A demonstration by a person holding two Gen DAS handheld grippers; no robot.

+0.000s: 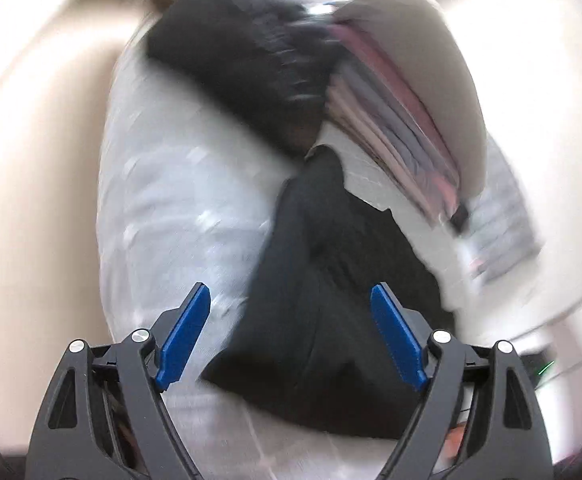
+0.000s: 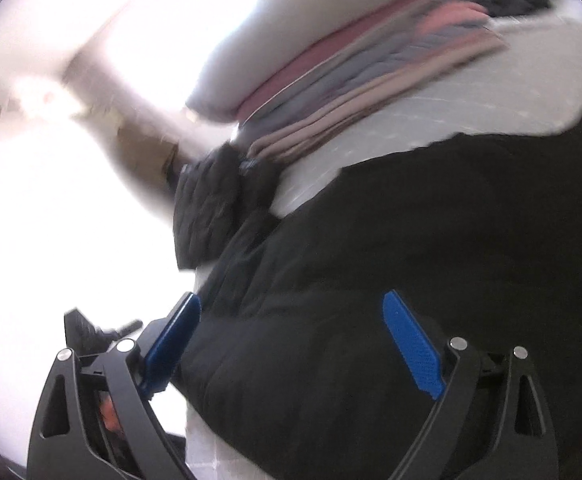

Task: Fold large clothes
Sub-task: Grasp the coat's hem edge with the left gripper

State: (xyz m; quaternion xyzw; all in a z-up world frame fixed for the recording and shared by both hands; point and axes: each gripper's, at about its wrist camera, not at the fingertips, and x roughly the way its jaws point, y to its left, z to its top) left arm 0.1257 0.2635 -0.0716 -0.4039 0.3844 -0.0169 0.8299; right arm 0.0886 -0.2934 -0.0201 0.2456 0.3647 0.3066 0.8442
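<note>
Black garment (image 1: 323, 288) lies spread and rumpled on a white sheet (image 1: 163, 208) covering the work surface. In the left wrist view it runs from a narrow end near the middle of the frame down to a broad lower edge between the gripper's fingers. In the right wrist view the same black garment (image 2: 431, 264) fills the lower right of the frame, with a soft ridge of folds crossing it.

Left gripper (image 1: 291, 312): jaws stand wide apart, blue pads (image 1: 187, 336) clear of the cloth; nothing is pinched between them. The garment sits below and ahead of the gap.

Right gripper (image 2: 293, 328): jaws likewise spread wide, blue pads (image 2: 411, 344) apart, with the black cloth showing between and beyond them. No grip visible; the pads appear to hover over the fabric rather than press on it, though blur makes contact hard to judge.

Further back on the sheet: a stack of folded clothes (image 1: 395, 112) in pink, grey and mauve layers, with a pale cushion (image 1: 423, 64) lying on top of it. The same stack of folded clothes (image 2: 371, 80) is seen in the right wrist view, under the pale cushion (image 2: 331, 28).

A second dark heap (image 1: 243, 56) lies beside the stack at the far end of the sheet. In the right wrist view a dark quilted item (image 2: 207, 208) hangs at the sheet's left edge, just beside the garment. Both views are motion-blurred.
</note>
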